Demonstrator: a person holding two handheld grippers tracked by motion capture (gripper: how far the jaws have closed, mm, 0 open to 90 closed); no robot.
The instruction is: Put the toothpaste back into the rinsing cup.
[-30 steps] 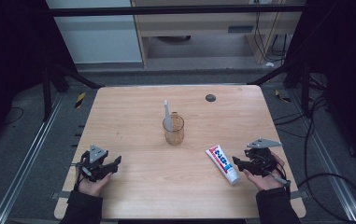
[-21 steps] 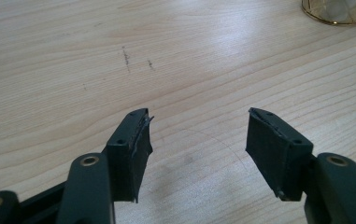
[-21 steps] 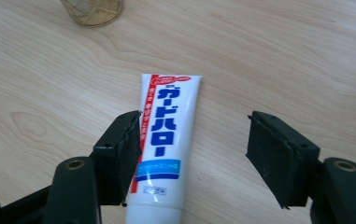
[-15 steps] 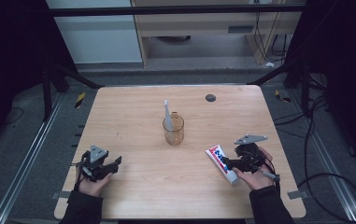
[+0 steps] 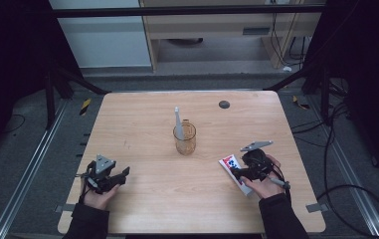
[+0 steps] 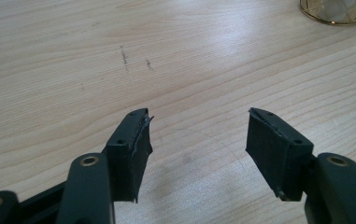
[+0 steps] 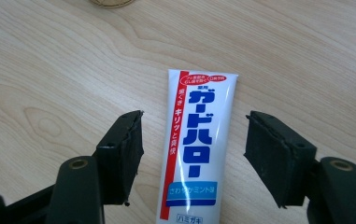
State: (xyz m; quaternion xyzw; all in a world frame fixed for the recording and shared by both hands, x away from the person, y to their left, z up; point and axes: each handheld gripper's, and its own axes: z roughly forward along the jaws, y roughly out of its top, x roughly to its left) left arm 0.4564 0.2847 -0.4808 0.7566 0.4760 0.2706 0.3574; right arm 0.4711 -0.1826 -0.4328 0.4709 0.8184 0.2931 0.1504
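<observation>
Two black jaws of the right gripper (image 7: 192, 154) stand spread wide, one on each side of a white toothpaste tube (image 7: 195, 149) with blue Japanese lettering and a red stripe; a gap of bare wood shows between each pad and the tube, so nothing is pinched. The jaws have just been opening. The tube lies flat on the wooden table (image 5: 142, 124) near its right front, its long axis running along the gripper's line of sight, flat crimped end pointing away toward the amber glass cup (image 5: 184, 138); its cap end is probably nearest the hand, though hidden. At the left front, the left gripper (image 6: 196, 149) holds its jaws apart over bare wood.
</observation>
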